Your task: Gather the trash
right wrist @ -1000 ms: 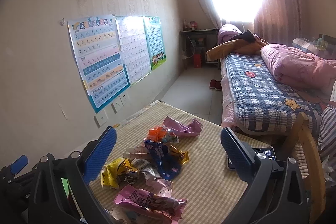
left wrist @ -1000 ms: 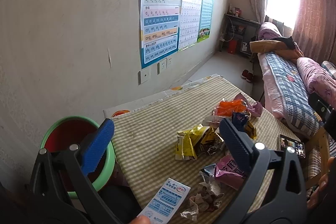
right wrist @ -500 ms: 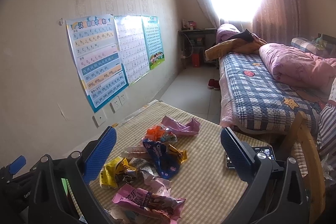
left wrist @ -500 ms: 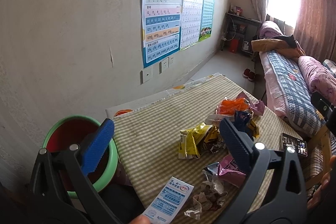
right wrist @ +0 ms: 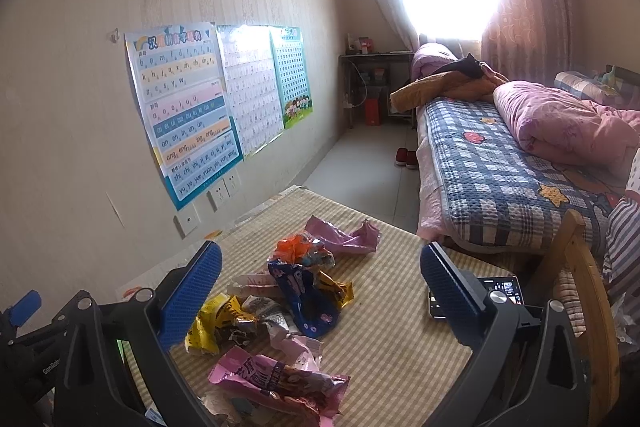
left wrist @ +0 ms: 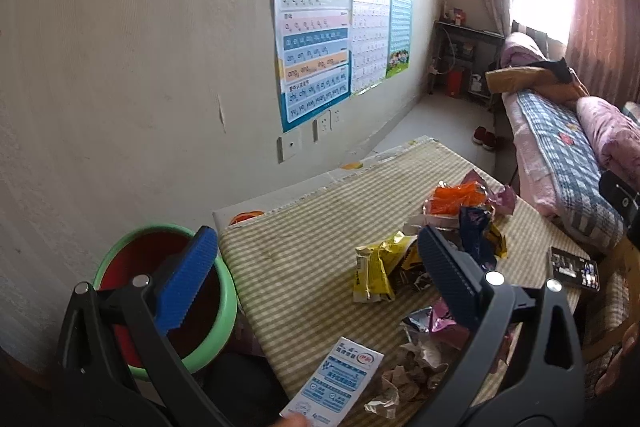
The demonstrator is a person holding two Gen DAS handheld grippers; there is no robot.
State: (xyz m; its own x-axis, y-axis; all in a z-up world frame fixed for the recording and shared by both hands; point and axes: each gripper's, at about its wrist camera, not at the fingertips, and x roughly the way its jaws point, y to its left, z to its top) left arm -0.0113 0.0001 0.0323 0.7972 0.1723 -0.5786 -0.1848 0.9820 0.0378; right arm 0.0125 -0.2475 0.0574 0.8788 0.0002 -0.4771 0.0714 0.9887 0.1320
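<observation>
A bedroom is shown, with a checked tablecloth on a low table beside a wall of pinyin charts. Both the left gripper and the right gripper are spread wide and hold nothing. Crumpled wrappers are heaped mid-table; a green-rimmed bin stands beside the table's left edge. "GenRob" is printed on the neighbouring gripper's frame; "ang eng ing ong" can be read on the chart.
</observation>
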